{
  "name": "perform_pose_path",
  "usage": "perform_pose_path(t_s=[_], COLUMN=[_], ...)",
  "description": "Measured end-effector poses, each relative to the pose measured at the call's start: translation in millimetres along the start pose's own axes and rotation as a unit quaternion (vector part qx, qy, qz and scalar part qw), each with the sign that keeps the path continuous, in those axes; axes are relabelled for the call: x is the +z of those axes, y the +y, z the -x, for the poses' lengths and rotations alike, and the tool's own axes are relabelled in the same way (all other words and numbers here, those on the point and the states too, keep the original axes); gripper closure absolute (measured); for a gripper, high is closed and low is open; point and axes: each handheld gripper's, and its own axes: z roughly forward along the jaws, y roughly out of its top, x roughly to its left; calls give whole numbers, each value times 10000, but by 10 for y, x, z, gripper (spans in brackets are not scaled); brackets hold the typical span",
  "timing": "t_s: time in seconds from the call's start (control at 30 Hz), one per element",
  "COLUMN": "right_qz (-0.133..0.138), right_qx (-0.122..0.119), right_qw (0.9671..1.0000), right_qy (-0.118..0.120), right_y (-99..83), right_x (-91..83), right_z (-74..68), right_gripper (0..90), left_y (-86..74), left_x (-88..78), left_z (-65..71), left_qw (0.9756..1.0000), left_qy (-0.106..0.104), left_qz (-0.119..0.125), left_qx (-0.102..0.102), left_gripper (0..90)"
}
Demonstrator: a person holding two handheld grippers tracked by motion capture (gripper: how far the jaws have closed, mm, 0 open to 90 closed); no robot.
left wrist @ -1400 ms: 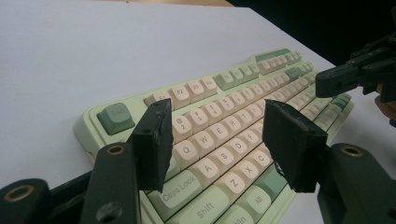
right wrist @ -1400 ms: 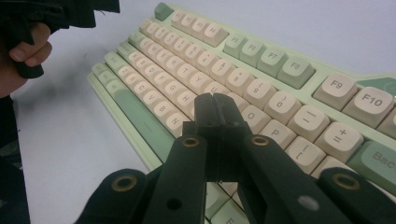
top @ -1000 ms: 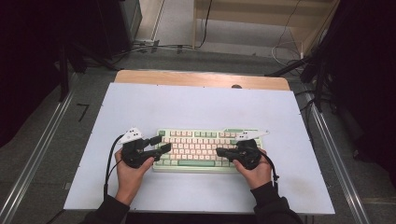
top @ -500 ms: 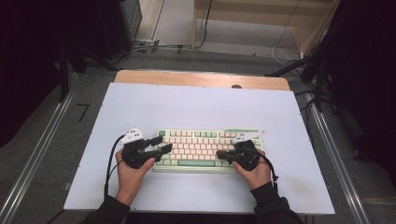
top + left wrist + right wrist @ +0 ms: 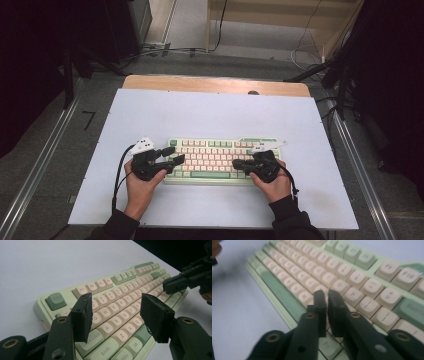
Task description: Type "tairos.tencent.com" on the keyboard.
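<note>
One keyboard, pale green with cream keys, lies in the lower middle of the high view on one white table sheet. Two hands hold two grippers, one at each end of the keyboard.

The left gripper is at the lower left of the high view, over the left end of the keyboard. In the left gripper view its two black jaws stand wide apart above the letter keys, with nothing between them.

The right gripper is at the lower right, over the right part of the keyboard. In the right gripper view its two jaws are narrow, with only a thin slit between them; they have just been opening a little. Nothing is held between them, and whether the tips touch a key I cannot tell.
</note>
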Motion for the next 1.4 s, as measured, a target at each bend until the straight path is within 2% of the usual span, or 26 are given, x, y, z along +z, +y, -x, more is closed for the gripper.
perform_pose_path(t_s=[0.07, 0.2, 0.27, 0.37, 0.57, 0.77, 0.83, 0.93, 0.97, 1.13, 1.4], right_qz=[272, 623, 770, 833, 728, 727, 709, 676, 676, 660, 637], right_qx=[170, 435, 480, 530, 598, 603, 585, 602, 604, 580, 584], right_qw=[9995, 9970, 9957, 9948, 9952, 9952, 9954, 9955, 9955, 9958, 9959], right_qy=[-33, -118, -186, -236, -259, -252, -274, -279, -277, -267, -251], right_y=[6, 3, 0, -3, -5, -5, -6, -5, -4, -2, -2], right_x=[-46, -101, -124, -133, -101, -98, -94, -80, -78, -69, -58], right_z=[29, 87, 104, 120, 125, 130, 127, 126, 124, 118, 113], right_gripper=[541, 410, 361, 337, 336, 336, 335, 336, 336, 337, 339], left_y=[-1, -1, -1, -3, -7, -3, 5, 32, 43, 59, 17], left_x=[3, 4, 5, 11, 28, 37, 52, 85, 100, 197, 345], left_z=[0, 2, 1, 8, 13, 30, 46, 85, 107, 171, 232], left_qw=[10000, 10000, 10000, 10000, 10000, 9999, 9998, 9987, 9984, 9976, 9956], left_qy=[-2, -1, 4, -1, -39, -92, -201, -488, -529, -586, -553], left_qz=[-7, -15, -25, -29, -75, -89, -66, -53, -64, -162, -542], left_qx=[-6, 6, 13, 9, 10, 55, 62, 130, 185, 321, 536], left_gripper=[445, 444, 444, 444, 444, 491, 568, 850, 900, 900, 900])
